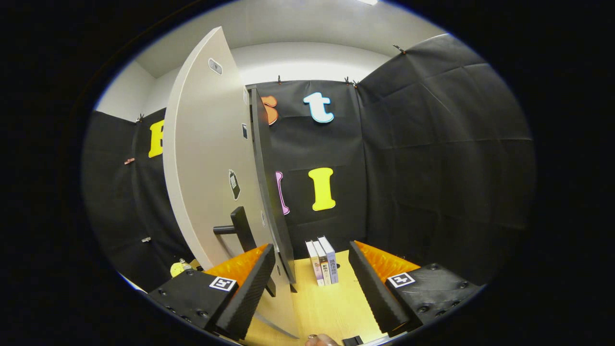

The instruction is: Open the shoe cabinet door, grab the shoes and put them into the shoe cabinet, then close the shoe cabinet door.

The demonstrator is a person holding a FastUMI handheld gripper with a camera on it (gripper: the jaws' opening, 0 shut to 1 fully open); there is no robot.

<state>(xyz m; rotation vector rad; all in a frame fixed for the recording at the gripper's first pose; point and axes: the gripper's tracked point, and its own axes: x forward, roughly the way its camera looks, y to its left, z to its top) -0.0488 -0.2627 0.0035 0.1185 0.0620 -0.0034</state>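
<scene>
Ahead, the tall pale flat-panelled shoe cabinet door (206, 158) is standing swung open, edge-on, its black lever handle (238, 229) sitting just beyond the left finger. Behind it the dark cabinet body (269, 192) is showing as a thin slab, interior hidden. Gripper (312, 276) is hanging wide open, fingers holding nothing, the door's lower edge running between them by the left finger. Light wooden tabletop (326, 307) is lying below; three upright books (323, 262) are standing beyond the fingers. A small yellow object (178, 268) left of the door is too small to identify.

Black-draped booth (432, 144), wooden tabletop (331, 307)
</scene>
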